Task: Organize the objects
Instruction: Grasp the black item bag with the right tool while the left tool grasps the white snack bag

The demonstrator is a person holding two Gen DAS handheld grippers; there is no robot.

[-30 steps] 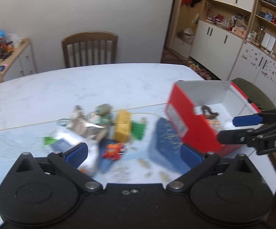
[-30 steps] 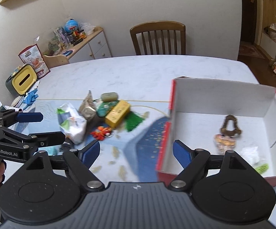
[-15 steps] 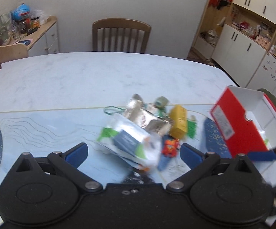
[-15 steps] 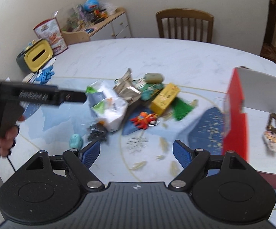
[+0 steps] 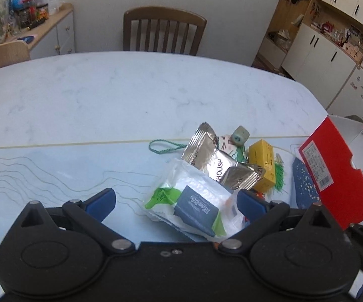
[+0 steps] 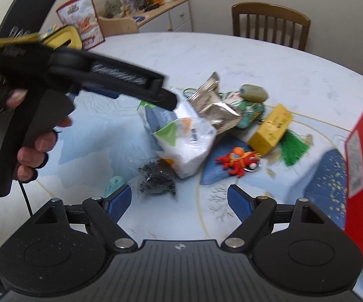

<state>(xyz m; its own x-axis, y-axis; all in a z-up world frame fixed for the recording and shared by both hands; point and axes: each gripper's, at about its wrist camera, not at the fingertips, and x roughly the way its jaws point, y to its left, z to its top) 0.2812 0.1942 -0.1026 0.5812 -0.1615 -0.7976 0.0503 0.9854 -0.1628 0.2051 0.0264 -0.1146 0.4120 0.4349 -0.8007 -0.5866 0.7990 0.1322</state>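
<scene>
Left wrist view: left claw [image 5: 175,198], wide open and empty, nears the white plastic packet [image 5: 194,201]; next, close on it. Right claw [image 6: 179,201] gapes empty.

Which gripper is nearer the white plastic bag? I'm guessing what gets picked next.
Left. The left gripper is open right at the white plastic bag, its fingers flanking the bag's near end. The right gripper, also open, sits back from the bag, above bare table.
</scene>
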